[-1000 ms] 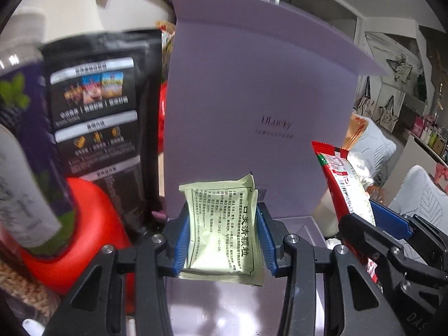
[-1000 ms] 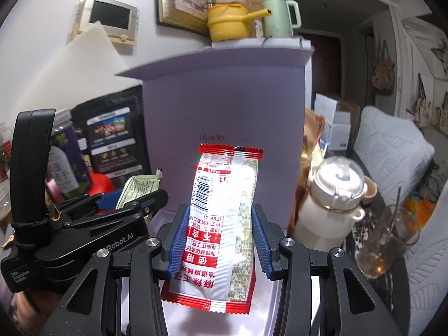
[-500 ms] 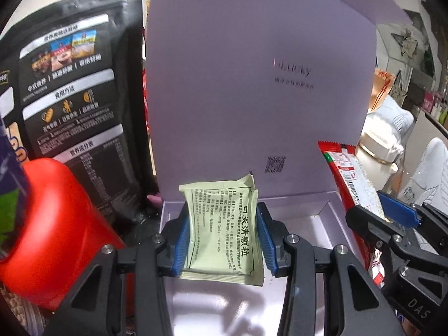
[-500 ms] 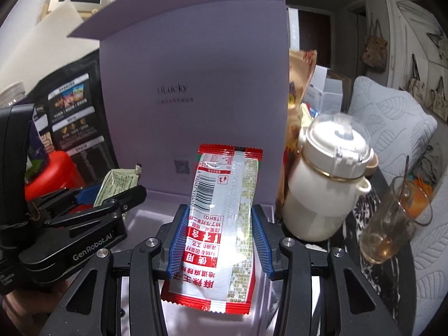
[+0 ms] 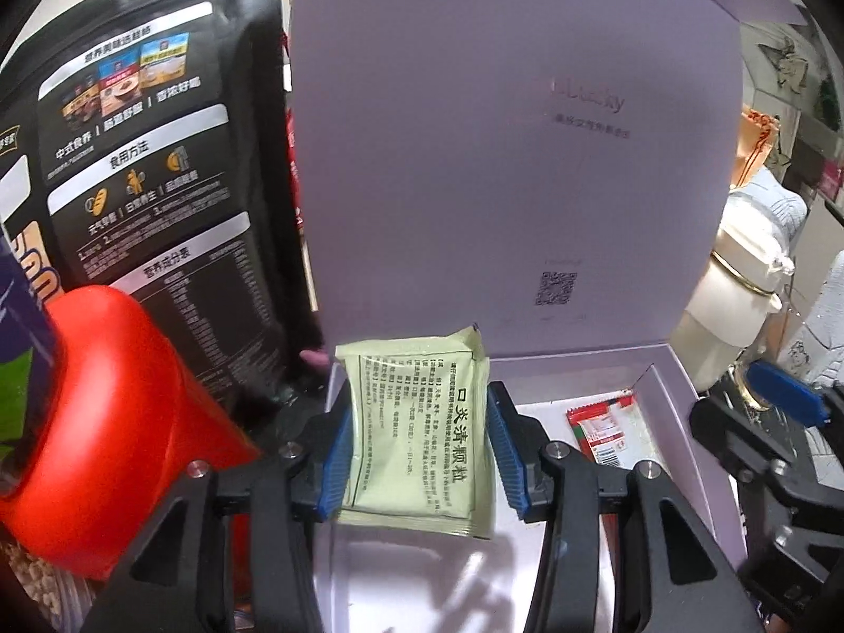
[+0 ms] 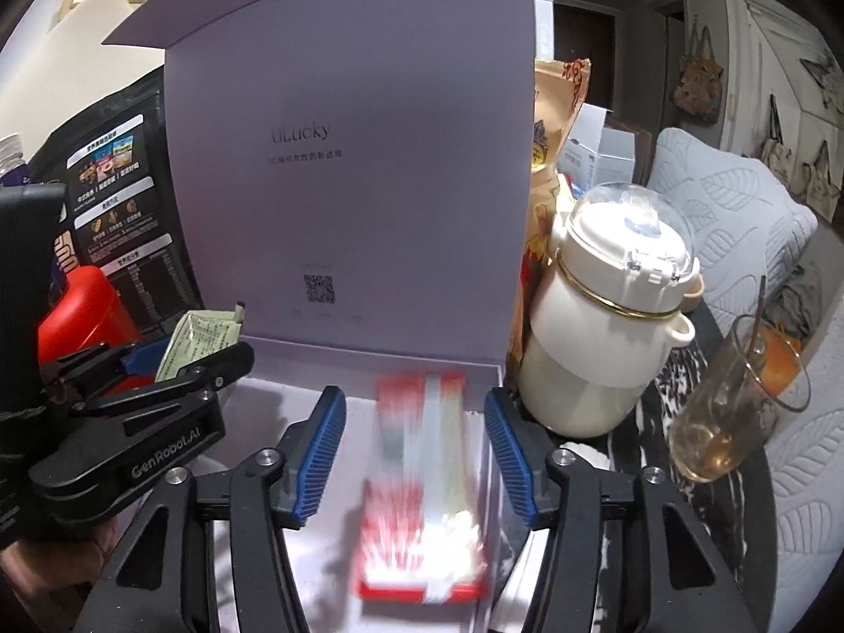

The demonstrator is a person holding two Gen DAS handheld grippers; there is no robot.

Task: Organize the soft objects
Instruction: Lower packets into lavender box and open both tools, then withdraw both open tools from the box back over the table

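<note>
Left of the left gripper stands a red jug point(image 5: 113, 422), with a black pouch point(image 5: 153, 169) upright behind it and a purple-labelled bottle point(image 5: 24, 348) at the far left edge. Right of the right gripper, a cream kettle point(image 6: 606, 327) with a clear domed lid stands on the dark marbled desk point(image 6: 649, 453). Farther right, a glass point(image 6: 733, 401) with a little amber liquid holds a spoon. Behind the kettle stands an orange snack bag point(image 6: 559, 105), and a grey quilted cushion point(image 6: 738, 205) lies beyond.
</note>
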